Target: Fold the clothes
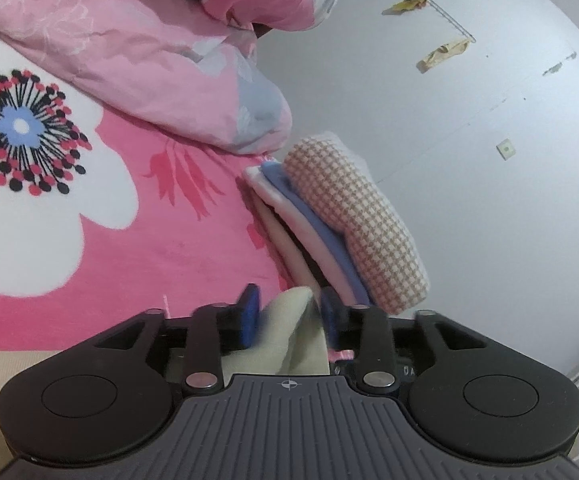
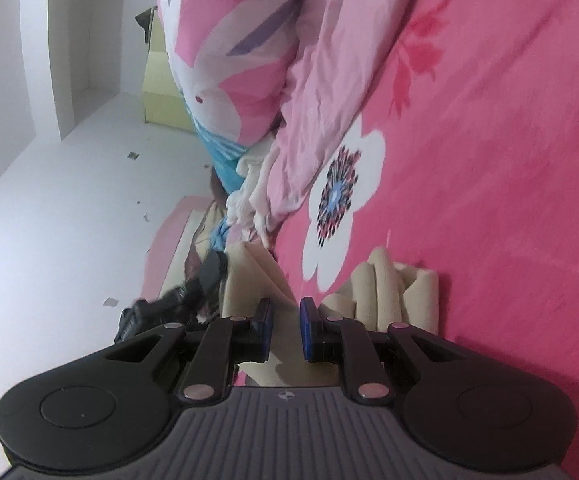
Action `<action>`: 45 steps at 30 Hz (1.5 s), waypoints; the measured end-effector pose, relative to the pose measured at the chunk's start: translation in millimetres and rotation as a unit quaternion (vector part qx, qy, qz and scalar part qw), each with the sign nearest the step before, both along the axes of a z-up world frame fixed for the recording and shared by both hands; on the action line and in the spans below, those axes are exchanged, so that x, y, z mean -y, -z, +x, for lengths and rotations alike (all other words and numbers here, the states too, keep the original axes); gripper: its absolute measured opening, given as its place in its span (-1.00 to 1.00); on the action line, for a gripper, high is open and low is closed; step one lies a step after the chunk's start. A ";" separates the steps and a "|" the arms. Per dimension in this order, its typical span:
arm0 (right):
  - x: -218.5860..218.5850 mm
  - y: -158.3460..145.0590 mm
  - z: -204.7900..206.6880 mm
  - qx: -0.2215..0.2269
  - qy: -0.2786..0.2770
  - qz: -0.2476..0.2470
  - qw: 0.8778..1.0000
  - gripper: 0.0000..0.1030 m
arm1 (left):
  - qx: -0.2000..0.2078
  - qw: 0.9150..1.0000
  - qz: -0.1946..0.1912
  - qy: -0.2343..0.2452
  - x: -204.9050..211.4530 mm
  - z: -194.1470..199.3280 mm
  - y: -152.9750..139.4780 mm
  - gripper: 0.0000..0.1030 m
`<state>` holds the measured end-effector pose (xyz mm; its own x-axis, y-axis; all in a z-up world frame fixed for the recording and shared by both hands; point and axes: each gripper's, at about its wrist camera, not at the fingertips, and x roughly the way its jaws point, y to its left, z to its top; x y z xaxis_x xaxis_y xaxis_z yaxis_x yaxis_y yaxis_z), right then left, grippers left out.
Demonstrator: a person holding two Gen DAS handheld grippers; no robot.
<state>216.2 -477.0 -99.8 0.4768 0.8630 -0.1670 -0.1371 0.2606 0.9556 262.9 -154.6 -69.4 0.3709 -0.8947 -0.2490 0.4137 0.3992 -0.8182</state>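
In the left wrist view a fold of cream cloth (image 1: pixel 293 320) rises between my left gripper's (image 1: pixel 290 312) blue pads (image 1: pixel 249 312). The jaws stand well apart and look blurred, so the cloth is not clamped. In the right wrist view my right gripper (image 2: pixel 286 316) has its pads close together on a ridge of the same cream cloth (image 2: pixel 257 272). More of the cloth lies bunched in rolls (image 2: pixel 389 292) on the pink bedspread (image 2: pixel 489 160), just right of the fingers.
A stack of folded clothes, with a tan checked piece (image 1: pixel 353 220) on top, lies at the bed's edge against the white wall (image 1: pixel 469 140). A pink quilt (image 1: pixel 129 52) is heaped at the back. A dark object (image 2: pixel 169 308) sits left of the cloth.
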 end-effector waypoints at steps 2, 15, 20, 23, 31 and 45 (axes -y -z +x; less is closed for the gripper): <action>-1.9 2.7 1.7 -0.005 -0.007 0.006 1.000 -0.69 | -0.004 1.000 -0.004 0.001 2.2 2.2 0.3 0.09; 15.9 -35.6 -57.1 0.116 0.125 -0.127 0.977 -0.14 | -0.047 0.998 0.035 -0.012 7.0 9.0 8.4 0.02; -21.8 -72.2 -95.0 0.260 0.128 -0.286 0.913 0.33 | -0.049 0.999 0.010 -0.017 1.7 8.3 10.4 0.02; -57.0 -80.7 -103.5 0.324 0.092 -0.367 0.867 0.40 | -0.050 0.999 -0.005 -0.020 -1.5 7.8 11.5 0.01; -89.6 -63.1 -71.2 0.295 0.033 -0.420 0.858 -0.26 | -0.045 0.998 -0.037 -0.024 -7.5 5.6 13.8 0.02; 2.9 16.7 -18.5 -0.067 0.037 -0.006 0.997 -0.89 | 0.002 0.994 -0.009 -0.111 -22.0 -20.5 -6.8 0.16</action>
<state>197.7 -479.9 -116.5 0.5126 0.8233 -0.2437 0.0111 0.2775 0.9607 242.4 -132.5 -62.6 0.5614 -0.7947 -0.2308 0.3209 0.4661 -0.8245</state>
